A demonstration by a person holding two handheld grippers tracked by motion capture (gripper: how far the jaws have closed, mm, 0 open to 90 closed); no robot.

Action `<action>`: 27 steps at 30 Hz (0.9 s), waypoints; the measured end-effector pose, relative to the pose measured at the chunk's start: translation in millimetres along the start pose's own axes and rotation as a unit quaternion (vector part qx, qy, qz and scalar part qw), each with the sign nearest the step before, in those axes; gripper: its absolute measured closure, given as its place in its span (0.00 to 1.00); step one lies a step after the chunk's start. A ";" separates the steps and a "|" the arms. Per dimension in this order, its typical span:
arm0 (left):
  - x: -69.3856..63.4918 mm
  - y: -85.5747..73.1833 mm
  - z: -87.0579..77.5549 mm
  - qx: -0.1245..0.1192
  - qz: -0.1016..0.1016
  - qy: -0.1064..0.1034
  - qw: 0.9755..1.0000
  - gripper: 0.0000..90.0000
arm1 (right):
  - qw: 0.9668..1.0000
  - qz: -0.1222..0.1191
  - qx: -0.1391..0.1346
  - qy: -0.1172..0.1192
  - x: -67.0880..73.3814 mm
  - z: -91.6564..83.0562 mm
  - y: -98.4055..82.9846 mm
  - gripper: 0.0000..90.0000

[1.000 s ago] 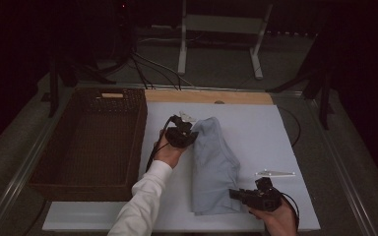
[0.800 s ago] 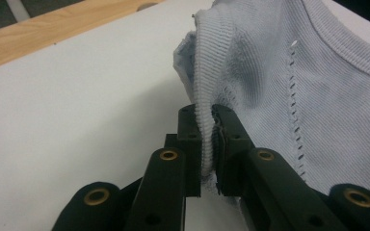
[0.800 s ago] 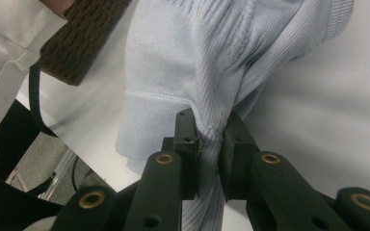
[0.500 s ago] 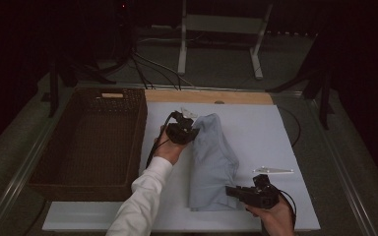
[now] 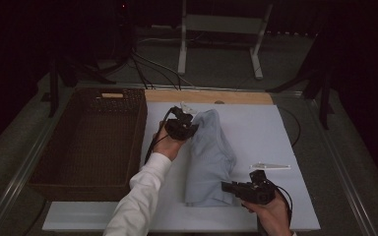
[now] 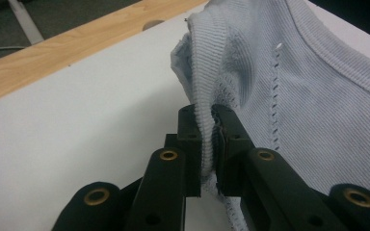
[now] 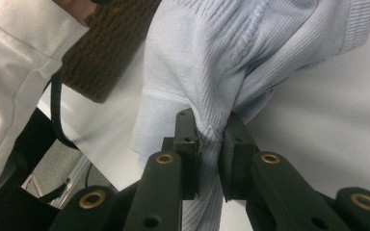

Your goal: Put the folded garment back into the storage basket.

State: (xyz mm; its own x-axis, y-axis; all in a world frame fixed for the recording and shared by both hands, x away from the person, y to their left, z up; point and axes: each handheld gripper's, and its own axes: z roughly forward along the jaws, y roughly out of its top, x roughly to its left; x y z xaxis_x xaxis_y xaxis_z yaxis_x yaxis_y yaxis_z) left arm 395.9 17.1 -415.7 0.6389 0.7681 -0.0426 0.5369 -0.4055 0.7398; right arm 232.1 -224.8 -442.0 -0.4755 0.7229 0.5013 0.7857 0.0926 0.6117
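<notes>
Dark floor and cables surround the white-topped table (image 5: 285,132). One pale blue ribbed knit garment (image 5: 209,157) lies on it, its long axis running from the left gripper (image 5: 189,129) at its far end to the right gripper (image 5: 229,187) at its near end. Each gripper's jaws are pinching a bunched edge of the cloth between them. One brown woven basket (image 5: 91,142) sits beyond the left gripper, away from the garment.
</notes>
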 end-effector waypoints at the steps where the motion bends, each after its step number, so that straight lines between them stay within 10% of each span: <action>1: 0.3 0.7 -0.8 0.001 0.001 0.001 1.000 0.93 | 1.000 0.000 -0.001 0.002 0.8 0.1 1.3 0.89; 27: 16.0 12.8 -17.4 -0.010 -0.003 -0.012 1.000 0.93 | 1.000 -0.001 -0.017 0.022 16.1 8.9 24.4 0.89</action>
State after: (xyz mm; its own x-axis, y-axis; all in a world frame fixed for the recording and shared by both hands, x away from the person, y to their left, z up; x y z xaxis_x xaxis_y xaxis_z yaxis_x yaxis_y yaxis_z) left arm 403.4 32.9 -395.2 0.6495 0.7578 -0.0630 0.5290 -0.3907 0.7533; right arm 247.1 -204.8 -424.4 -0.4952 0.6918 0.5254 0.7706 0.0705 0.6335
